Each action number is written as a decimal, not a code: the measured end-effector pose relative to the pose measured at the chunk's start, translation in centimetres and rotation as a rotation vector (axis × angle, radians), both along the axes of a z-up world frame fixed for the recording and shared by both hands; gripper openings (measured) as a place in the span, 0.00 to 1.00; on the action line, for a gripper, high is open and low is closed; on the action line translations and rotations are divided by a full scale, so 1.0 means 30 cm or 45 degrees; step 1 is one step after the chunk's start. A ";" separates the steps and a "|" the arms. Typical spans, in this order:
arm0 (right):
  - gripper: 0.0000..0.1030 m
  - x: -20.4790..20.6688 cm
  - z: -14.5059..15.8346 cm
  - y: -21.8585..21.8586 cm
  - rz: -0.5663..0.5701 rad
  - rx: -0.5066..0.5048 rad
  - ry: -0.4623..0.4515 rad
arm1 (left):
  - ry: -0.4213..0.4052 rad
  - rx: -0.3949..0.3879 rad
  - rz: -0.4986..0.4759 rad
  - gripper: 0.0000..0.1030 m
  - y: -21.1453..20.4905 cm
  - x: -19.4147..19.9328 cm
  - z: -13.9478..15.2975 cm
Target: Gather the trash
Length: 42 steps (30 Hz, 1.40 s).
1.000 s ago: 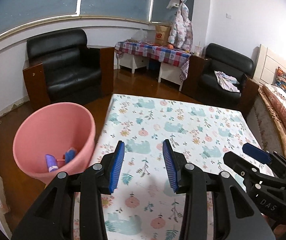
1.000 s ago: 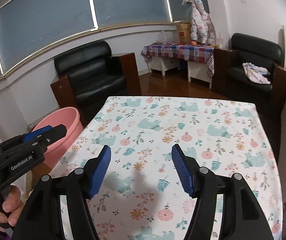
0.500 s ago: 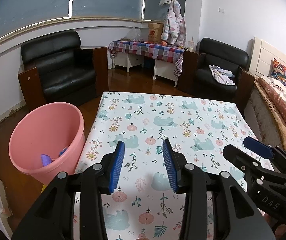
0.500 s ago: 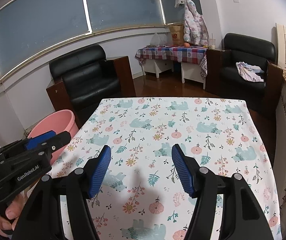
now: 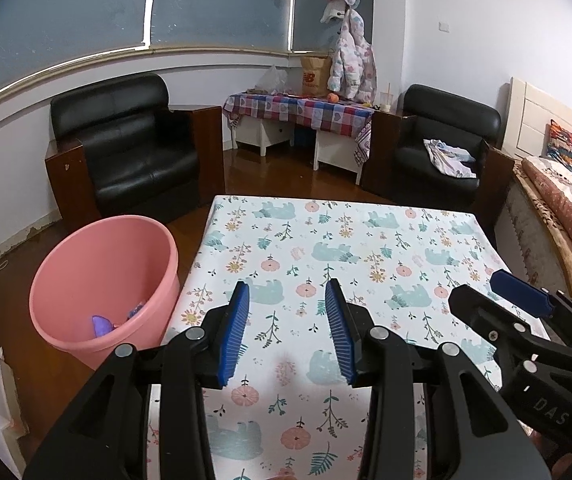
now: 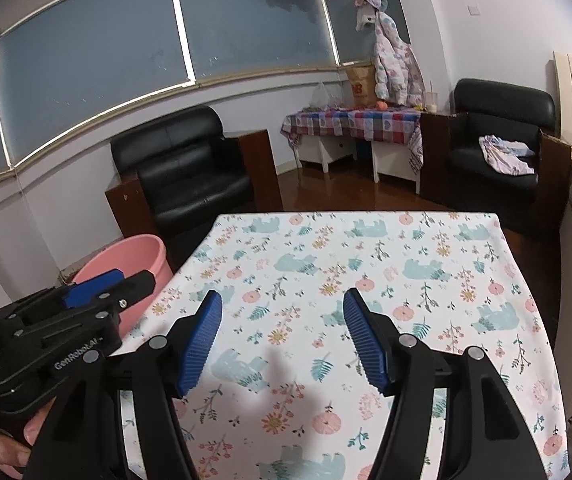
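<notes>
Both grippers pulled back and up since a second ago, so more of the table and room now shows. Table (image 5: 366,248) with the bear-and-flower cloth fills the middle. Black sofa (image 5: 134,148) sits behind it at left, black armchair (image 5: 442,140) at right. Pink bin (image 5: 102,280) stands on the floor just beside the table's left edge; purple trash (image 5: 102,325) lies at its bottom. Left gripper (image 5: 286,336) hangs over the table's near left part, jaws apart, nothing between. Right gripper (image 6: 282,340) over the table too, jaws wide apart, holding nothing.
</notes>
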State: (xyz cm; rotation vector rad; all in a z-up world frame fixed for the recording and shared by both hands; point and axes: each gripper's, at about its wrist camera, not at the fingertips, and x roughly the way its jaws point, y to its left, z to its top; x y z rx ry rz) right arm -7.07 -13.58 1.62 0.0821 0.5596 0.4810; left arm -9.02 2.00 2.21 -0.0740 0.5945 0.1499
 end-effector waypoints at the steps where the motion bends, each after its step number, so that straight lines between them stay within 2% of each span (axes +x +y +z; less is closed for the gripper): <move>1: 0.61 -0.004 0.004 0.004 0.005 0.004 -0.009 | -0.004 0.002 0.006 0.39 0.003 -0.002 0.001; 8: 0.61 -0.019 0.041 0.062 0.047 -0.009 -0.090 | -0.023 0.007 0.042 0.39 0.039 -0.014 0.014; 21: 0.61 0.000 0.086 0.171 0.104 -0.026 -0.162 | -0.046 -0.022 0.133 0.39 0.125 -0.032 0.030; 42: 0.61 0.028 0.035 0.192 0.100 -0.029 -0.116 | -0.014 -0.051 0.175 0.39 0.174 -0.019 -0.003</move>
